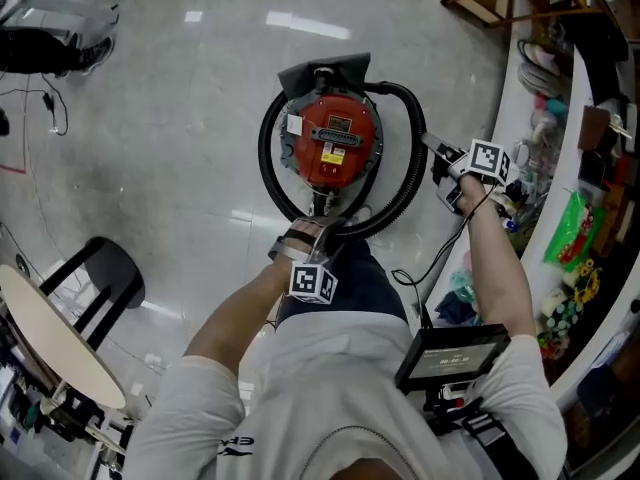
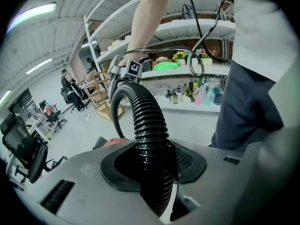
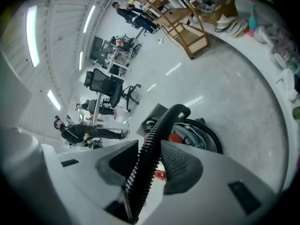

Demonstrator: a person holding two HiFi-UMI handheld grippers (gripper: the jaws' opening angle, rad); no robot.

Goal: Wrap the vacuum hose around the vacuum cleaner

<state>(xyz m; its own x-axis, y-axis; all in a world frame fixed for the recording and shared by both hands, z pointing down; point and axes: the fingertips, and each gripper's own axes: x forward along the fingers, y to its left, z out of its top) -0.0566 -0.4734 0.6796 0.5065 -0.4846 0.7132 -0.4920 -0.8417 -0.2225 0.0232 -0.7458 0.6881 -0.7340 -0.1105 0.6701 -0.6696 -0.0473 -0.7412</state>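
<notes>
a: hose (image 1: 412, 158) where?
b: looped round the vacuum (image 1: 332, 143). your left claw (image 1: 318, 230) clamps it at the near side, right claw (image 1: 438, 156) clamps it just right of the vacuum.

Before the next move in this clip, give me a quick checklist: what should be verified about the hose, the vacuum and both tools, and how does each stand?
1. Left tool clamped on the hose: ok.
2. Right tool clamped on the hose: ok.
3. Hose runs round both sides of the vacuum cleaner: ok.
4. Hose free of kinks where it shows: ok.
5. Hose's free end secured: cannot tell, it is not visible.
</notes>
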